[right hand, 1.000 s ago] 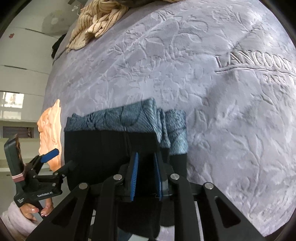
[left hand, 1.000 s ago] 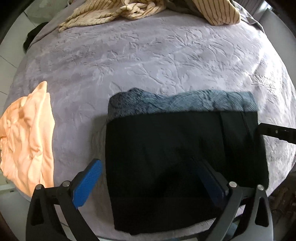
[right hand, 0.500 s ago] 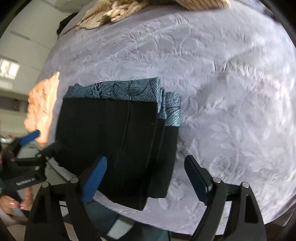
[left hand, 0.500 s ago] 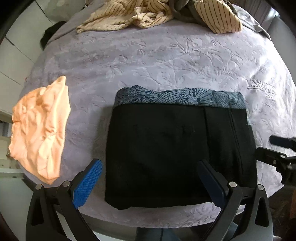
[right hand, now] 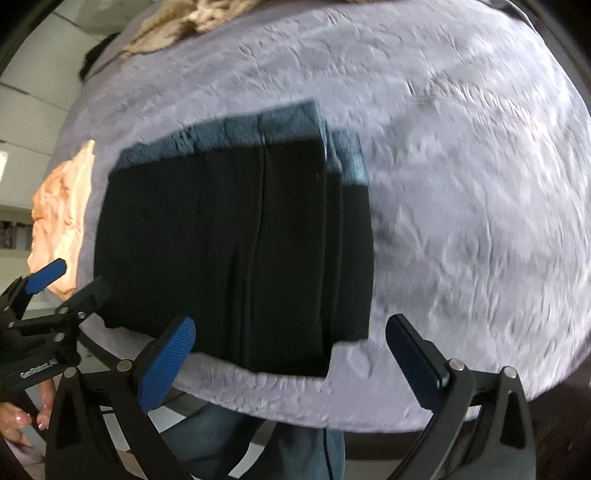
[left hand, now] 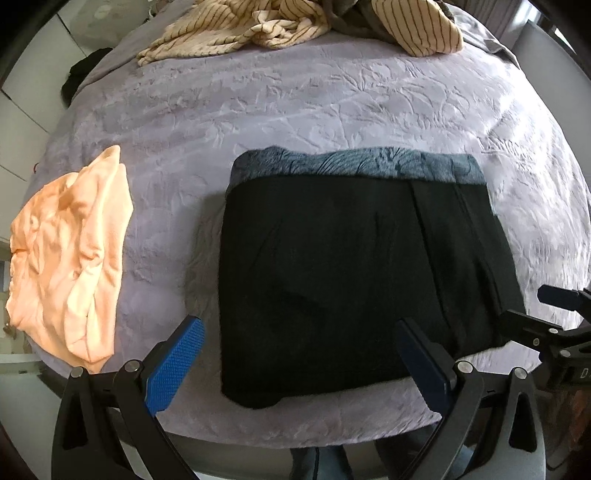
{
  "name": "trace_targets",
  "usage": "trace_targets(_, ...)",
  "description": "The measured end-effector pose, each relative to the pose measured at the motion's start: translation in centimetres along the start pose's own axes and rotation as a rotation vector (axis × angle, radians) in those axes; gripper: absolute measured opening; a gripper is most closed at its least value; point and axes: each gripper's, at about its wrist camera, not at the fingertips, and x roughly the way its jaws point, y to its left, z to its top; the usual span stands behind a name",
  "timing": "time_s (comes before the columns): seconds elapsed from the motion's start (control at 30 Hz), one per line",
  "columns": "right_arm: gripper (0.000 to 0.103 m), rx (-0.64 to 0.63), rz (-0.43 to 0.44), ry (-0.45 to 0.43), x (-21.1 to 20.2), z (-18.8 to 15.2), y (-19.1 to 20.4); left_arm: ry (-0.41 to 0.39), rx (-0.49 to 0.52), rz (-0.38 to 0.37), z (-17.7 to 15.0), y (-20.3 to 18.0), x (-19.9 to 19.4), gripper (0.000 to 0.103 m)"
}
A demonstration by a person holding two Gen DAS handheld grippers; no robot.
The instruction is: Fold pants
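The left gripper point(left hand: 299, 363) is spread wide and empty at the near edge of the bed, its blue pads point(left hand: 175, 360) flanking the near left part of the pants point(left hand: 351, 280). The right gripper point(right hand: 291, 356) is likewise wide apart and empty, over the pants' near right corner. The pants lie folded in a black rectangle on the lilac bedspread point(left hand: 295, 110), with an orange garment point(left hand: 70, 254) to their left and striped clothing point(left hand: 295, 26) at the far edge; the right view is blurred, so the stepped layers there are probably the fold's edges.
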Motion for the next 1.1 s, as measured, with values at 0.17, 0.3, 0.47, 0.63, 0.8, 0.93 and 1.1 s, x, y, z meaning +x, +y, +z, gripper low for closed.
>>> trace_targets(0.17,0.103,0.057,0.006,-0.019,-0.8,-1.3,0.9,-0.008,-0.008,0.0,-0.6,1.5,-0.6,0.103)
trace_targets(0.3,0.103,0.06,-0.008,-0.048,-1.6,-1.8,1.8,-0.006,-0.007,-0.013,-1.0,2.1,-0.8,0.103)
trace_targets(0.47,0.103,0.067,-0.023,-0.066,-2.6,-2.3,2.2,-0.005,-0.003,-0.023,-1.5,2.4,-1.1,0.103)
trace_targets(0.63,0.103,0.065,-0.038,-0.069,-3.0,-2.6,2.6,-0.001,-0.008,-0.03,-1.8,2.6,-1.3,0.103)
trace_targets(0.8,0.103,0.056,-0.051,-0.066,-3.1,-2.7,3.2,-0.003,-0.01,-0.032,-1.9,2.6,-1.3,0.103)
trace_targets(0.93,0.103,0.049,-0.059,-0.07,-3.3,-2.7,3.3,-0.006,-0.012,-0.032,-1.9,2.5,-1.4,0.103)
trace_targets(1.1,0.103,0.047,-0.079,-0.071,-3.3,-2.5,3.4,-0.003,-0.013,-0.027,-1.9,2.4,-1.4,0.103)
